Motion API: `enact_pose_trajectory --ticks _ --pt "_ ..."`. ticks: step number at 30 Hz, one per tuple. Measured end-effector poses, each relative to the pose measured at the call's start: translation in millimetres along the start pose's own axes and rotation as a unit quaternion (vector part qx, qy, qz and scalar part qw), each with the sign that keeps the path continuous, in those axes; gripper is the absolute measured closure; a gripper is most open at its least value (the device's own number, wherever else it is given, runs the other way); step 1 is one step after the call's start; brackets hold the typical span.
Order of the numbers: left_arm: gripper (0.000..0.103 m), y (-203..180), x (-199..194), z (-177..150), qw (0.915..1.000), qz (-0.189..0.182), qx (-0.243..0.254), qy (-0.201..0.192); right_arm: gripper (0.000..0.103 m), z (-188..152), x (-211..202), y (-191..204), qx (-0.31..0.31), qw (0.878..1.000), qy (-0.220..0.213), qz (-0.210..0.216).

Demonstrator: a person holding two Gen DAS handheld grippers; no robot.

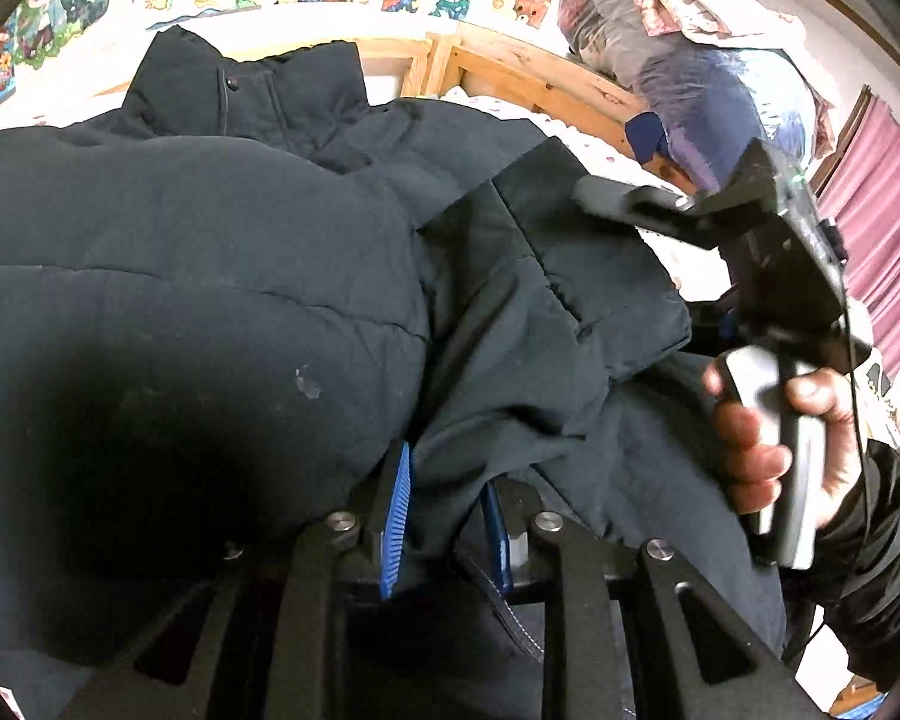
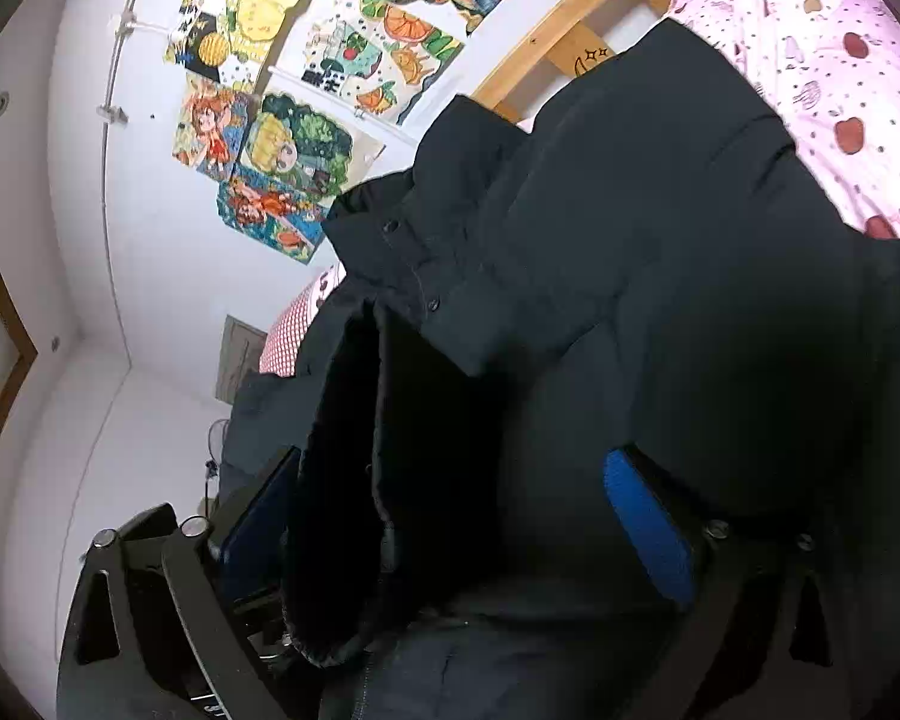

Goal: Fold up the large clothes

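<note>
A bulky black puffer jacket (image 1: 222, 276) fills the left wrist view, its snap-button collar (image 1: 240, 90) at the far end. My left gripper (image 1: 447, 531) is shut on a fold of the jacket, pinched between its blue pads (image 1: 396, 510). To the right, a hand (image 1: 756, 456) holds my right gripper (image 1: 600, 198), whose fingers clamp the jacket's edge. In the right wrist view the jacket (image 2: 660, 252) hangs lifted, with a thick fold bunched between the blue pads (image 2: 648, 528) of the right gripper (image 2: 450, 522). The collar (image 2: 426, 252) droops forward.
A pink patterned bedsheet (image 2: 840, 90) lies under the jacket, with a wooden bed frame (image 1: 528, 72) behind it. Colourful posters (image 2: 282, 138) cover the white wall. Bagged bedding (image 1: 690, 60) is piled at the back right, beside a pink curtain (image 1: 882, 228).
</note>
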State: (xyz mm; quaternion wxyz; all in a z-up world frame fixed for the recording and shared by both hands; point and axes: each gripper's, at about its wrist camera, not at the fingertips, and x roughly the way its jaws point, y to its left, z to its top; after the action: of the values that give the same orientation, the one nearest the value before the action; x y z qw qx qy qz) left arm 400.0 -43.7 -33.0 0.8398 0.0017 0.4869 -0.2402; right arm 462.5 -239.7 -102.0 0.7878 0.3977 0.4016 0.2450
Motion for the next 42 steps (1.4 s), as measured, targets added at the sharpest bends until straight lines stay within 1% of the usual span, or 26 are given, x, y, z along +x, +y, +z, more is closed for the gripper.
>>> enact_pose_trajectory --ticks 1,2,3,4,5,6,7,9,11,14,16,18,19,20,23,25,26,28,30,31,34,36,38,42 --pt "0.08 0 -1 0 1.0 0.0 0.0 0.0 0.034 1 2 3 -0.001 1.0 0.002 0.002" --pt "0.079 -1 -2 1 1.0 0.001 0.002 -0.001 0.041 1 6 7 -0.004 1.0 0.005 0.002" --pt "0.077 -1 -4 2 1.0 0.003 0.006 -0.001 0.057 2 9 12 -0.009 1.0 0.007 -0.001" --pt "0.076 -3 -6 3 0.9999 0.006 0.009 -0.002 0.078 4 11 19 -0.018 1.0 0.007 -0.007" --pt "0.074 -5 -10 2 0.9998 0.01 0.013 -0.006 0.088 8 10 26 -0.03 0.999 0.007 -0.015" --pt "0.069 -8 -15 2 0.9997 0.013 0.015 -0.011 0.094 13 8 34 -0.042 0.999 0.007 -0.022" --pt "0.065 -10 -20 0 0.9996 0.014 0.017 -0.017 0.095 19 4 41 -0.054 0.998 0.003 -0.022" --pt "0.044 -16 -35 -3 0.9989 0.01 0.022 -0.04 0.095 33 -12 62 -0.09 0.996 -0.02 -0.023" --pt "0.037 -21 -49 -6 0.9974 0.006 0.026 -0.066 0.096 46 -33 80 -0.112 0.992 -0.051 -0.019" --pt "0.034 -26 -65 -8 0.9959 0.007 0.031 -0.085 0.096 69 -61 99 -0.125 0.986 -0.107 -0.022" --pt "0.033 -29 -73 -11 0.9955 0.008 0.032 -0.089 0.096 83 -75 104 -0.128 0.981 -0.139 -0.036" --pt "0.032 -29 -76 -13 0.9954 0.012 0.034 -0.088 0.096 94 -85 101 -0.118 0.979 -0.16 -0.054" --pt "0.032 -28 -79 -15 0.9955 0.018 0.033 -0.087 0.096 94 -98 90 -0.114 0.978 -0.166 -0.062" --pt "0.032 -25 -80 -16 0.9956 0.021 0.031 -0.086 0.096 99 -100 83 -0.105 0.976 -0.173 -0.079" --pt "0.032 -14 -88 -22 0.9953 0.036 0.018 -0.088 0.096 99 -109 55 -0.085 0.974 -0.172 -0.118" --pt "0.032 -3 -95 -27 0.9942 0.055 0.004 -0.092 0.096 100 -110 38 -0.079 0.973 -0.165 -0.139" --pt "0.032 5 -98 -28 0.9931 0.073 -0.007 -0.091 0.096 100 -105 29 -0.073 0.973 -0.158 -0.15" --pt "0.032 27 -102 -30 0.9885 0.121 -0.041 -0.081 0.096 97 -104 8 -0.061 0.975 -0.149 -0.155" --pt "0.032 52 -103 -30 0.9831 0.149 -0.078 -0.072 0.096 99 -99 -1 -0.048 0.977 -0.145 -0.151" --pt "0.032 64 -104 -30 0.9805 0.158 -0.095 -0.069 0.096 100 -100 -3 -0.045 0.978 -0.146 -0.146" --pt "0.032 87 -104 -30 0.9759 0.175 -0.113 -0.065 0.096 104 -105 5 -0.052 0.977 -0.154 -0.136" --pt "0.032 98 -97 -23 0.9758 0.181 -0.106 -0.06 0.096 109 -106 16 -0.064 0.976 -0.159 -0.132" --pt "0.03 103 -91 -18 0.9772 0.176 -0.103 -0.059 0.096 110 -109 24 -0.076 0.976 -0.159 -0.131" --pt "0.03 108 -84 -1 0.9778 0.173 -0.092 -0.074 0.096 115 -113 39 -0.097 0.973 -0.159 -0.135"
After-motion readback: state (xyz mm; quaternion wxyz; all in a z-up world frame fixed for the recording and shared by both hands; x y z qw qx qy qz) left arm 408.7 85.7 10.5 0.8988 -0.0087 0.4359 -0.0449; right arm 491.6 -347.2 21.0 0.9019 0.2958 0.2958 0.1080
